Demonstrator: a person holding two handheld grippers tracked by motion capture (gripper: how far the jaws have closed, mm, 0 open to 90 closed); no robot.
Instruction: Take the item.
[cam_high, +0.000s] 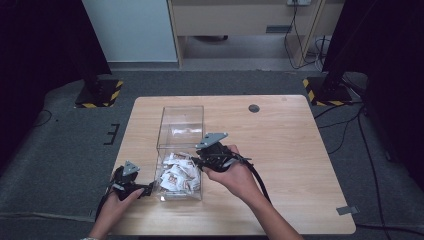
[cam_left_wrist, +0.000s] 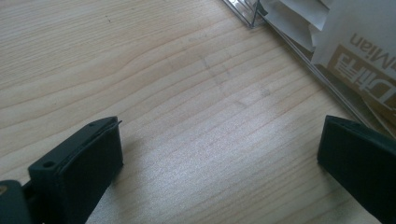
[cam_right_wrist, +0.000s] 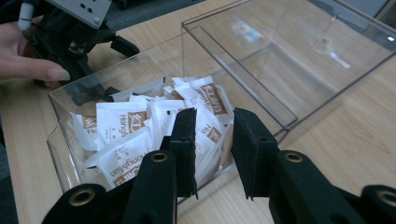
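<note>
Fingers of the right gripper (cam_right_wrist: 212, 154) stand a narrow gap apart, empty, poised over the white-and-brown paper sachets (cam_right_wrist: 140, 130) heaped in the near compartment of the clear plastic box (cam_high: 180, 112), likely to pick one. Beside the box, the left gripper (cam_left_wrist: 219, 163) rests wide open on the pale wooden table (cam_high: 280, 145), perhaps bracing; its own view shows sachet lettering through the wall.

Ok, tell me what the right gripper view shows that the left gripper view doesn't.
Right gripper view alone: the clear box's far compartment, which looks empty, the pile of white packets in the near one, and the left gripper beyond it in a hand. Left gripper view alone: its own jaws wide apart over bare wood. Both share: the wooden table, the box wall and printed packets.
</note>
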